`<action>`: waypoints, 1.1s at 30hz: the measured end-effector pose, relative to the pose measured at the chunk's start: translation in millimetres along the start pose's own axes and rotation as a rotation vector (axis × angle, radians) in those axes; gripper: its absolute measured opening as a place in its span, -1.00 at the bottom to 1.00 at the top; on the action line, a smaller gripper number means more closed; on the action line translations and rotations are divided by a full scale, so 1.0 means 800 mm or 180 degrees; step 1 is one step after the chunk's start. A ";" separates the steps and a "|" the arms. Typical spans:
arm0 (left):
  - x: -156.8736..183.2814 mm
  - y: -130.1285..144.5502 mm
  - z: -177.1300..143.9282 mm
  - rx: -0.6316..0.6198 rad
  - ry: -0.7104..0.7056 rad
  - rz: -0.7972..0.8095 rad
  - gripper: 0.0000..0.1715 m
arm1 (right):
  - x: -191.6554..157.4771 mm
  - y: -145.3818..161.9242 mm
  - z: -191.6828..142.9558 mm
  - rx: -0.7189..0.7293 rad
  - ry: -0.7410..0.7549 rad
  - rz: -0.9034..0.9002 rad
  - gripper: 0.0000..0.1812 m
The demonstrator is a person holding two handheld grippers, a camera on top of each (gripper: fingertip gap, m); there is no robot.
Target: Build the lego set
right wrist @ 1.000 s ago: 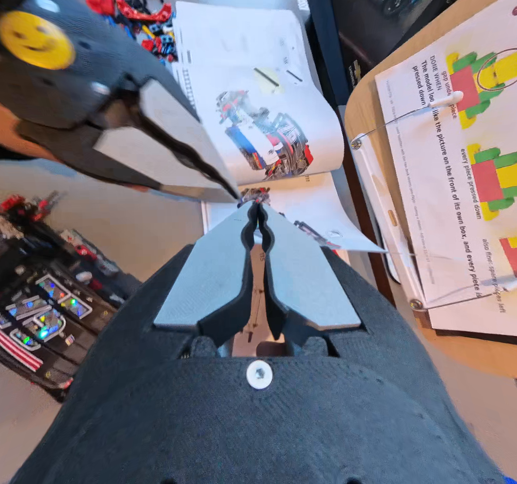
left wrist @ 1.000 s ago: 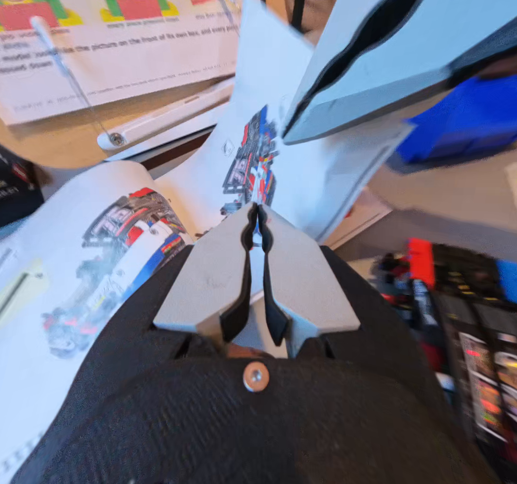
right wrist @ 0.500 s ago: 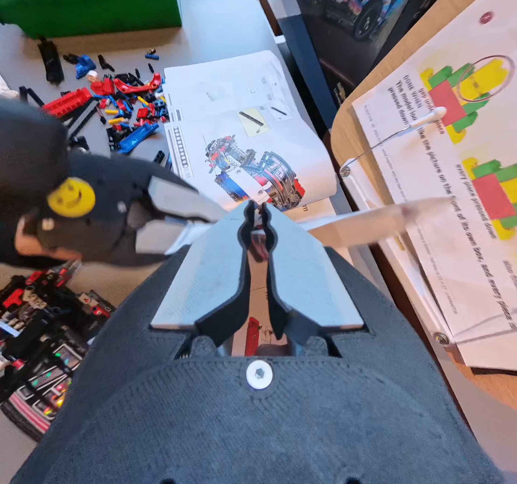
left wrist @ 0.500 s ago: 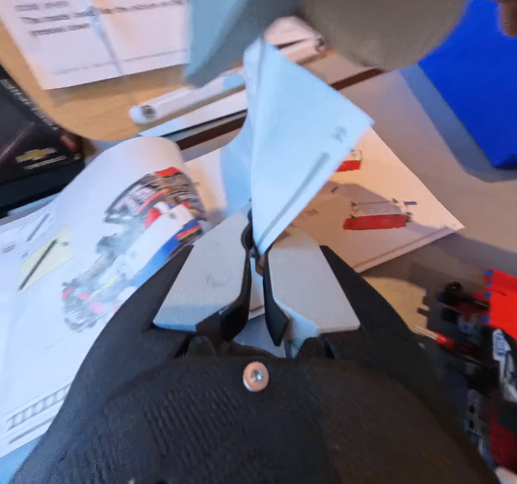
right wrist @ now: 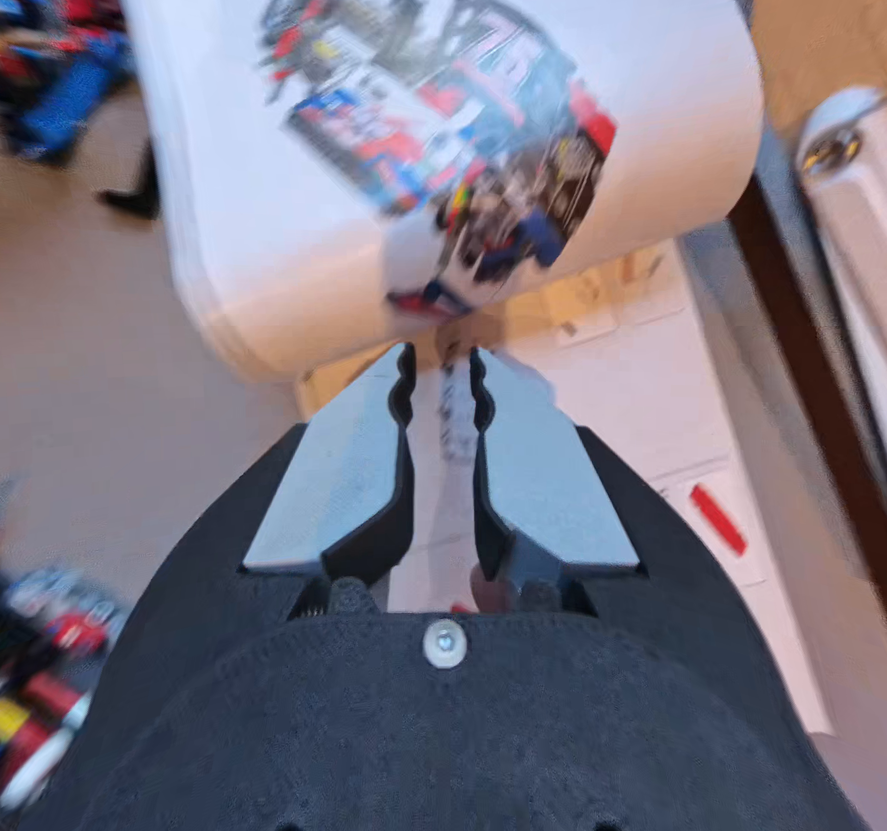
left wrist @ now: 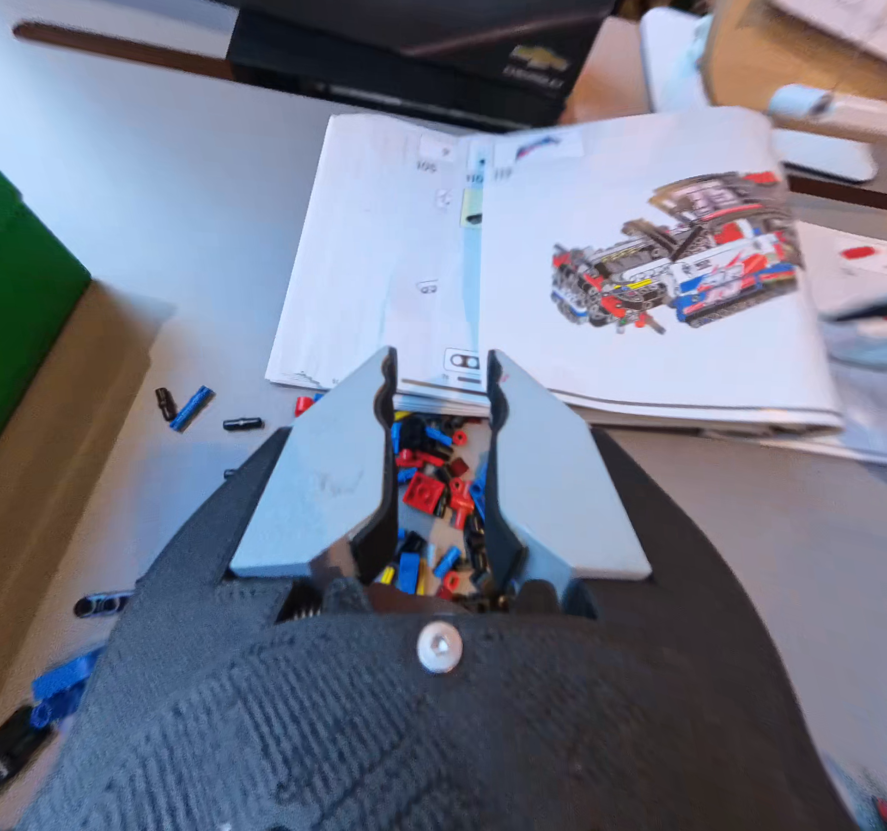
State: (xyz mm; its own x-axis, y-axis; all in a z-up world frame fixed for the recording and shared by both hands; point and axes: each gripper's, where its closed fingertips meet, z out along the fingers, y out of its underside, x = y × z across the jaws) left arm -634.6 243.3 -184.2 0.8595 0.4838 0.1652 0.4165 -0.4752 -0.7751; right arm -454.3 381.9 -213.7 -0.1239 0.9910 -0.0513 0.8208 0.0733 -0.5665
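In the left wrist view my left gripper point(left wrist: 441, 366) is open and holds nothing. It hangs over a heap of small red, blue and black lego pieces point(left wrist: 432, 486) that lies by the near edge of the open instruction booklet point(left wrist: 374, 255). The booklet's right page bears a picture of the car point(left wrist: 672, 255). In the blurred right wrist view my right gripper point(right wrist: 439, 352) is open with nothing between the pads. It is just above the booklet's flat page point(right wrist: 624, 424), in front of a curled-up page point(right wrist: 288, 231).
A black set box point(left wrist: 408, 63) stands behind the booklet and a green bin point(left wrist: 29, 303) is at the left. Loose pins point(left wrist: 192, 407) lie on the table. The partly built model point(right wrist: 48, 640) is at the lower left; a wooden board point(right wrist: 816, 15) is at the right.
Both grippers were shut, the left on a lifted booklet page; both have opened and the page is released. The left has swung over to the loose pieces, and the right has dropped close to the booklet.
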 end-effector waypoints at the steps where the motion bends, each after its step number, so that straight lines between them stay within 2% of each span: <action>1: 0.005 -0.002 -0.013 0.0126 0.0060 0.0076 -0.62 | 0.010 -0.007 0.016 -0.0133 0.0123 -0.0046 -0.85; 4: 0.023 -0.009 -0.052 0.0368 0.0232 0.0400 -0.50 | 0.003 -0.029 0.039 -0.0444 0.0047 -0.0244 -0.93; 7: 0.050 0.003 -0.072 0.0226 0.0549 0.0784 -0.43 | -0.004 -0.070 0.037 -0.0242 0.0197 -0.0599 -0.91; 9: 0.065 0.010 -0.078 0.0197 0.0688 0.0980 -0.43 | -0.011 -0.088 0.044 -0.0222 0.0176 -0.0662 -0.96; 12: 0.082 0.019 -0.083 0.0262 0.0851 0.1185 -0.42 | -0.014 -0.072 0.080 -0.0596 0.0110 -0.0504 -0.97; 16: 0.095 0.033 -0.067 0.0190 0.0928 0.1365 -0.42 | -0.019 -0.077 0.097 -0.0438 0.0166 -0.0697 -1.00; 22: 0.088 0.030 -0.040 0.0170 0.0820 0.1422 -0.44 | -0.020 -0.078 0.095 -0.0402 0.0165 -0.0840 -1.00; 24: 0.088 0.030 -0.029 0.0124 0.0816 0.1476 -0.50 | -0.020 -0.079 0.097 -0.0351 0.0140 -0.0890 -1.00; 28: 0.076 -0.005 -0.008 0.0066 0.0634 0.1590 -0.57 | -0.021 -0.080 0.097 -0.0283 0.0015 -0.0858 -1.00; 30: 0.059 -0.012 0.017 -0.0201 0.0515 0.1596 -0.67 | -0.023 -0.081 0.096 -0.0249 -0.0086 -0.0750 -1.00; 32: 0.043 0.002 0.048 -0.0633 0.0446 0.1501 -0.67 | -0.024 -0.082 0.094 -0.0209 -0.0161 -0.0690 -0.98; 33: 0.039 0.005 0.060 -0.0700 0.0436 0.1481 -0.68 | -0.026 -0.081 0.094 -0.0196 -0.0201 -0.0661 -0.95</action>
State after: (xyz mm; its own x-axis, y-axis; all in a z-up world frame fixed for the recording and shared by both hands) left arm -620.2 292.0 -211.0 0.9929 0.0916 -0.0760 0.0216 -0.7666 -0.6418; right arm -547.1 348.5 -237.4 -0.3267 0.9451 0.0088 0.8063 0.2836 -0.5191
